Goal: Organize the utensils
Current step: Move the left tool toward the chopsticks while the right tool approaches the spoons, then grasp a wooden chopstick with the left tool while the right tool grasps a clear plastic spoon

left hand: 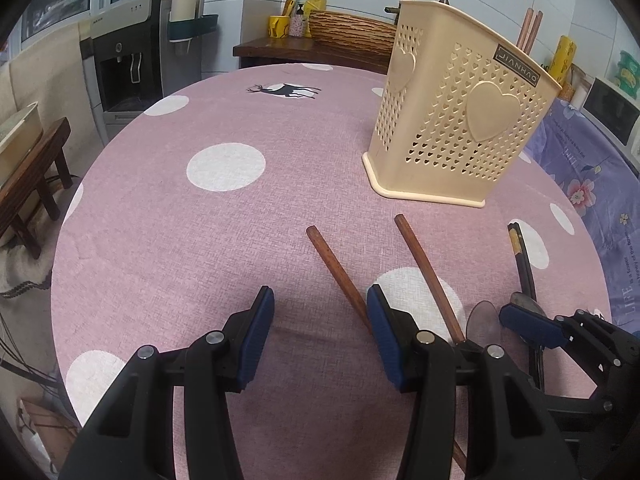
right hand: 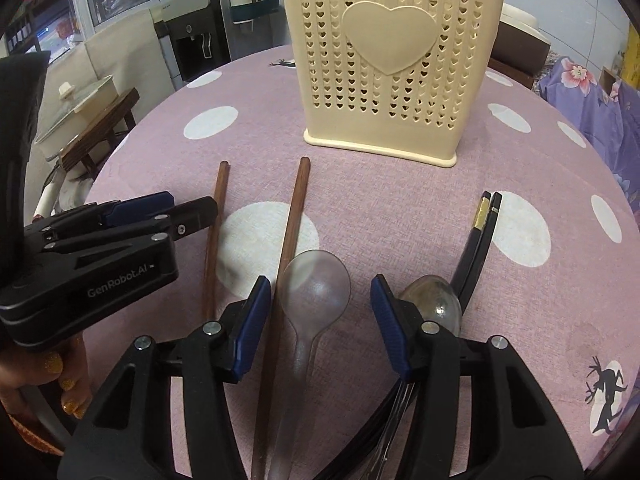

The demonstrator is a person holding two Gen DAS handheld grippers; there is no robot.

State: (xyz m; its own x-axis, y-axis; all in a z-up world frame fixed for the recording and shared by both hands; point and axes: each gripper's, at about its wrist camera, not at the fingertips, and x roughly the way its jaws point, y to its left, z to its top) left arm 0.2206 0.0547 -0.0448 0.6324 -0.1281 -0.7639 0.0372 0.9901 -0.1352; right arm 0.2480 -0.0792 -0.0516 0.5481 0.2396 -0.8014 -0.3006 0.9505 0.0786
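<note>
Looking along the left gripper (left hand: 320, 320), its jaws stand wide apart over the pink dotted table (left hand: 160, 208) with nothing between them. Two brown chopsticks (left hand: 338, 272) lie splayed just ahead, one passing under the right-hand finger. Toward the far right edge stands the cream holder (left hand: 460, 120), perforated with small hearts, two chopsticks already upright inside; its label shows "JIANHAO" mirrored. At the near right edge the right gripper (left hand: 532, 326) shows from the side; beside it lie a clear spoon (left hand: 482, 320) and black chopsticks (left hand: 520, 256).

From the right wrist, the right gripper (right hand: 318, 312) is also spread open and empty, its fingers straddling the clear spoon (right hand: 316, 280), which lies flat with its bowl pointing at the holder (right hand: 394, 64). A brown chopstick (right hand: 290, 232) lies just left of the spoon, the other further left. A metal spoon (right hand: 434, 300) sits partly under the right-hand finger, the black chopsticks (right hand: 478, 236) beside it. The left gripper (right hand: 160, 216) comes in from the left edge, marked "GenRobot.AI". The holder label again reads reversed.

The step in hand looks like picking the clear spoon. Next, the right jaws probably need to lower around its neck or bowl and close without catching the neighbouring chopstick, then carry it up and into the holder.
</note>
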